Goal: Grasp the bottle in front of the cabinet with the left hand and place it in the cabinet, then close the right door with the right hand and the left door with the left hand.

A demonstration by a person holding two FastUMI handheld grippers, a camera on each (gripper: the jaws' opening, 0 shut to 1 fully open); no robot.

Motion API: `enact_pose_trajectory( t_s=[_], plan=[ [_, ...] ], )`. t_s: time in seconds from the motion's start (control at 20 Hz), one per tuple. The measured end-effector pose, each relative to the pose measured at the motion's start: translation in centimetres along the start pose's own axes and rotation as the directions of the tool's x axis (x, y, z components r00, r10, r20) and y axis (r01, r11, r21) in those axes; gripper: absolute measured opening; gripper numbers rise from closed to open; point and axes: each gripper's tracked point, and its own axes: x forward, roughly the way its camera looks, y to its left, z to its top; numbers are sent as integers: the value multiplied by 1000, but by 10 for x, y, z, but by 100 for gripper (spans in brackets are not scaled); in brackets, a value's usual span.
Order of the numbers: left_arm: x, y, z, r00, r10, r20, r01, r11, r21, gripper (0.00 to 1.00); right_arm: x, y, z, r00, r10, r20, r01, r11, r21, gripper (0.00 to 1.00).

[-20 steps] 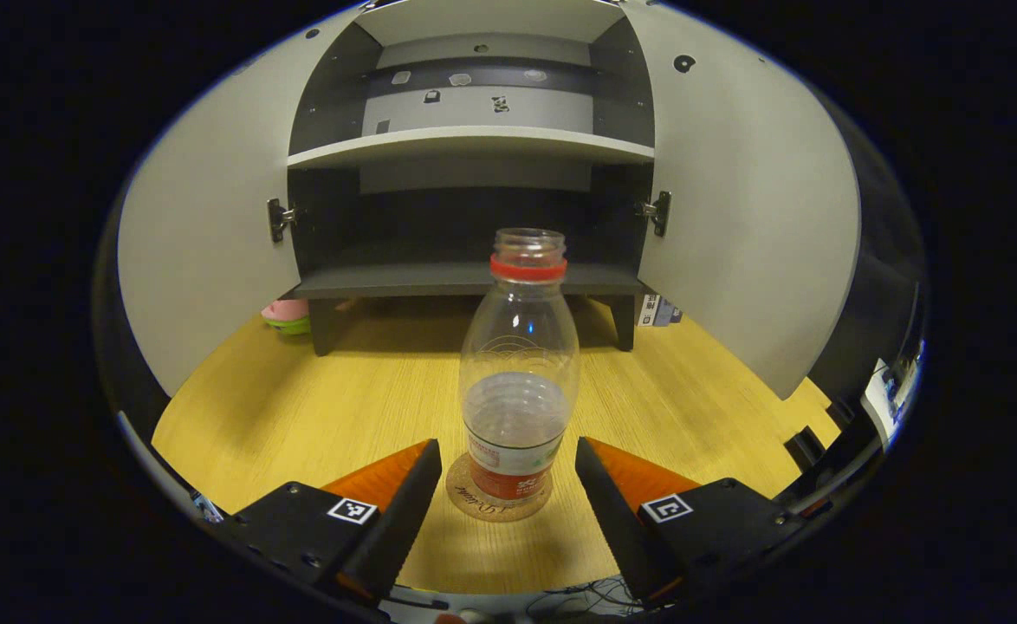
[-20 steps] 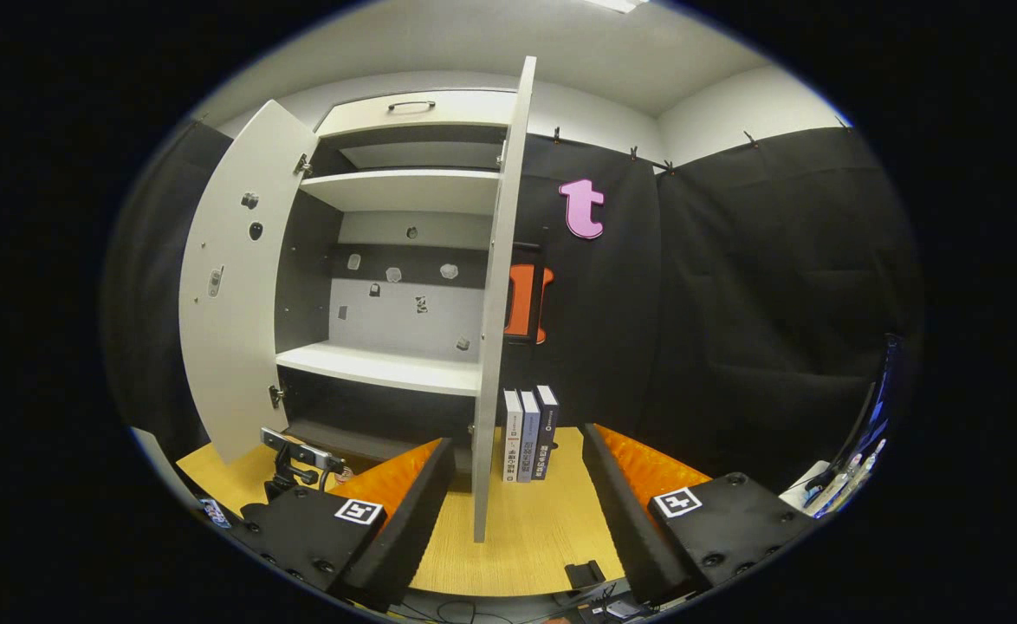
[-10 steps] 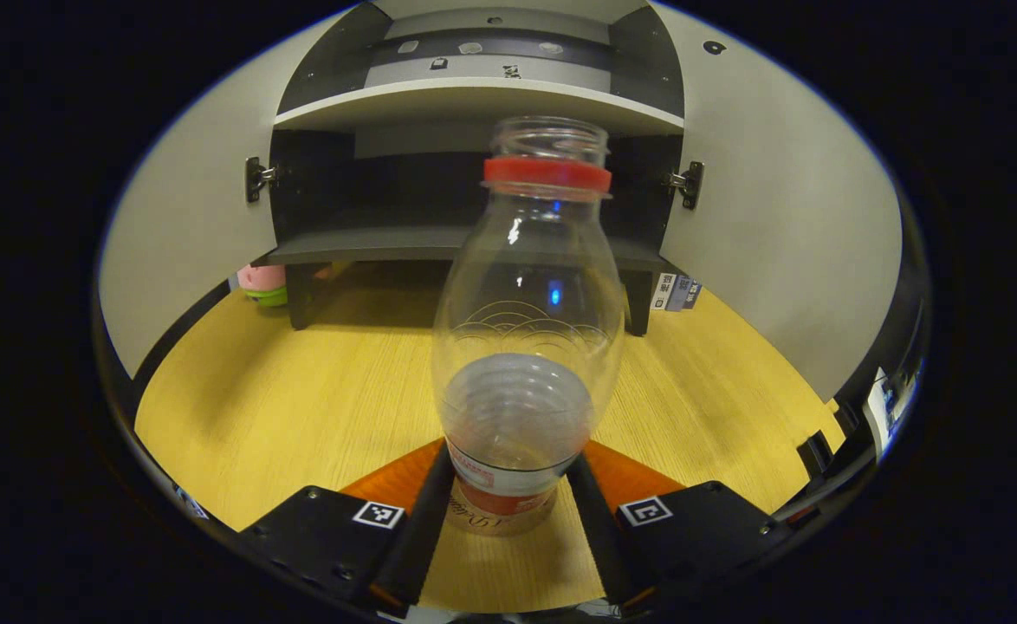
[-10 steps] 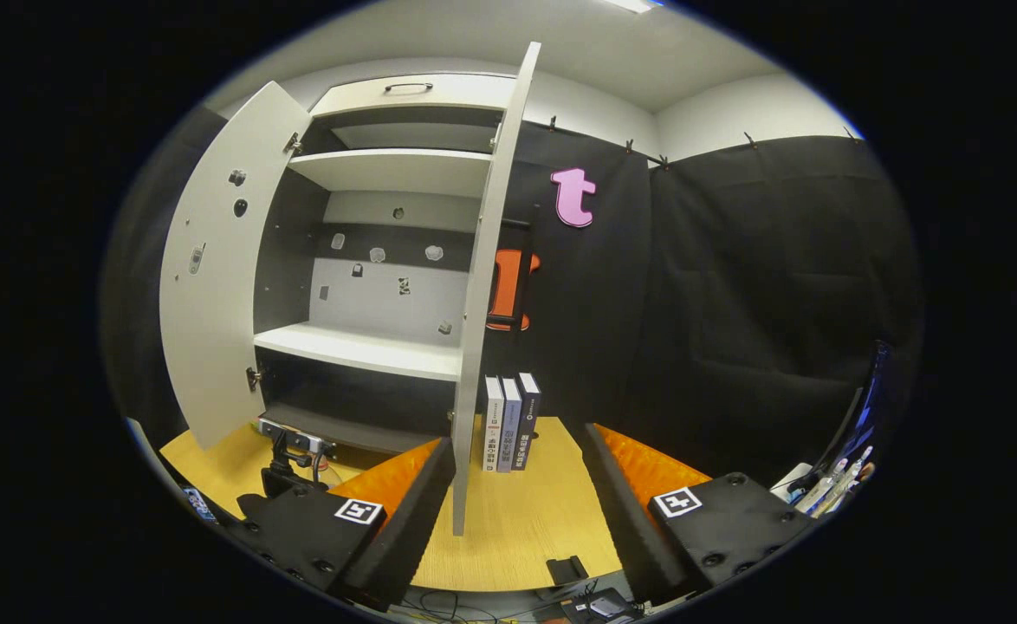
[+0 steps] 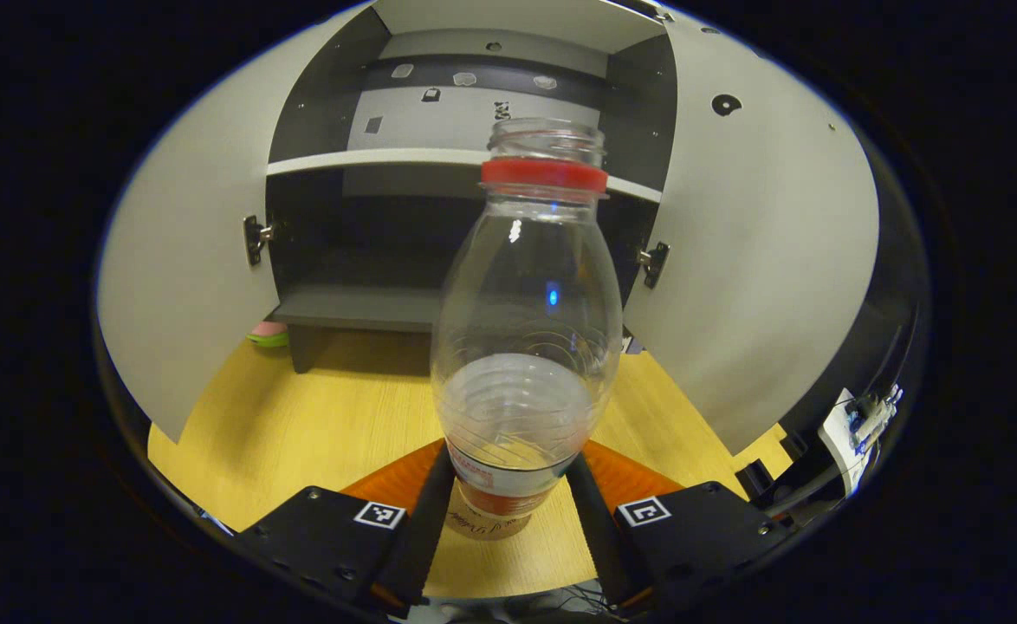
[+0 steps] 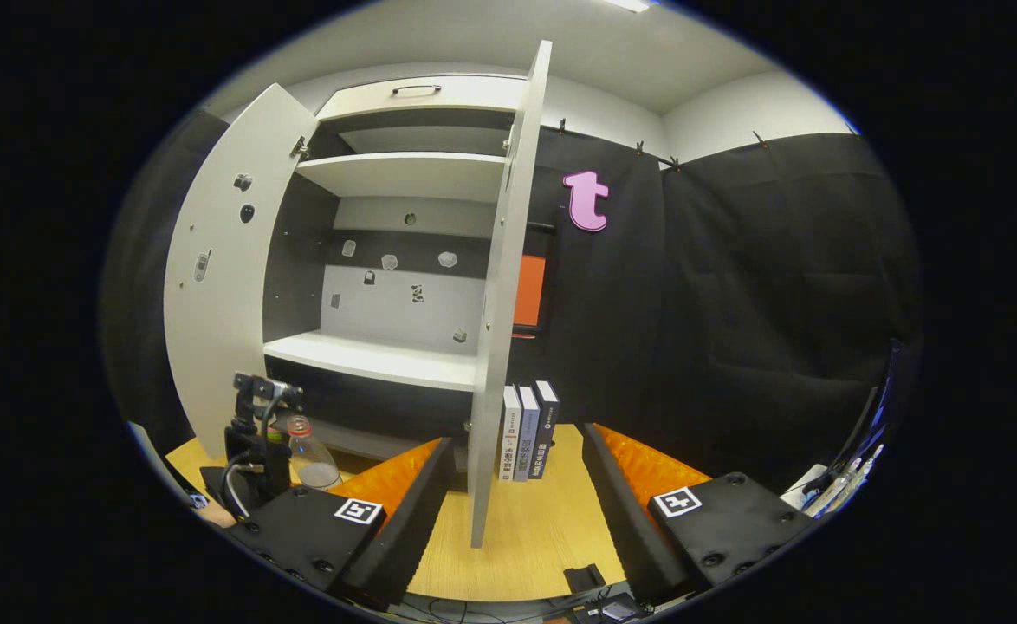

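A clear plastic bottle (image 5: 526, 347) with a red neck ring and no cap stands upright between my left gripper's (image 5: 508, 459) fingers, which are shut on its labelled lower part. It holds a little water. Behind it the cabinet (image 5: 361, 308) has both doors open: left door (image 5: 188, 286), right door (image 5: 760, 260). In the right gripper view the bottle (image 6: 311, 459) and the left gripper (image 6: 253, 416) are at the lower left, in front of the cabinet's bottom shelf. My right gripper (image 6: 517, 440) is open, and the right door's edge (image 6: 504, 303) stands straight ahead of it.
Three books (image 6: 527, 429) stand on the wooden table (image 5: 318, 425) beside the cabinet's right side. A pink and green object (image 5: 268, 334) lies by the cabinet's left leg. Small devices and cables (image 5: 864, 416) sit at the table's right edge.
My left gripper moved up to the bottle, shut on it and has risen with it toward the cabinet. The right gripper has barely shifted.
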Motion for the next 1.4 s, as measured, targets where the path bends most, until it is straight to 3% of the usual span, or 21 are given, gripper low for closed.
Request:
enact_pose_trajectory(
  t_s=[0.3,0.5,1.05,1.4],
  plan=[
    [-41,8,90,996,-34,88,35,999,-5,75,12,9,-2,1000,24,4,-24,1000,8,97],
    [-43,20,144,990,-46,136,46,999,4,75,19,15,-4,999,33,1,-33,999,28,98],
    [6,55,279,975,-32,218,14,996,83,74,41,4,-8,1000,-22,-8,22,999,38,97],
    [55,59,311,981,-36,190,18,995,100,74,47,-11,-11,998,-64,-17,65,997,34,97]
  ],
)
